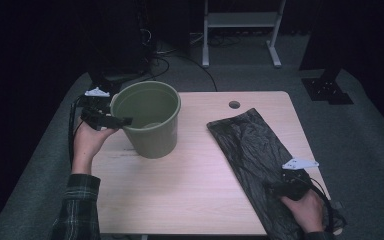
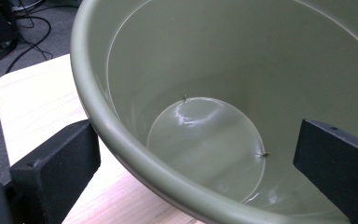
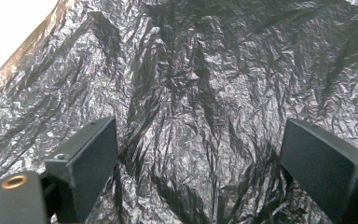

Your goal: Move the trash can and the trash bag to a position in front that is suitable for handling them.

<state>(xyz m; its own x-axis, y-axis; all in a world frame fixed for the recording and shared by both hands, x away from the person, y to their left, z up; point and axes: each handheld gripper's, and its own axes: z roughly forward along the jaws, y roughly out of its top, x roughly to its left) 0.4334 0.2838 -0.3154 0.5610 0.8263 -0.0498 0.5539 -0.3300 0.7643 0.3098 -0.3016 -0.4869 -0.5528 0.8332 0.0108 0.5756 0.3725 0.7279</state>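
Green bucket (image 1: 151, 120) upright on table (image 1: 190, 185), nothing inside. Left gripper (image 1: 116, 120) jaws wide, straddling its rim. Right gripper (image 1: 275, 186) jaws wide over flat black bin bag (image 1: 250, 145).

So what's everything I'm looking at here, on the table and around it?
Bucket: one, olive green, upright on the table's left part, nothing inside.
Plastic bag: one, black and crinkled, flat on the table's right part.
Table: one, pale wood, with a round hole near the far edge.
Stand: one, white, on the grey floor behind the table.
Cables: several, black, on the floor behind.
Left gripper: one, black, open, jaws astride the bucket's rim.
Right gripper: one, black, open, over the bag.
Hands: two, a plaid sleeve on the left.
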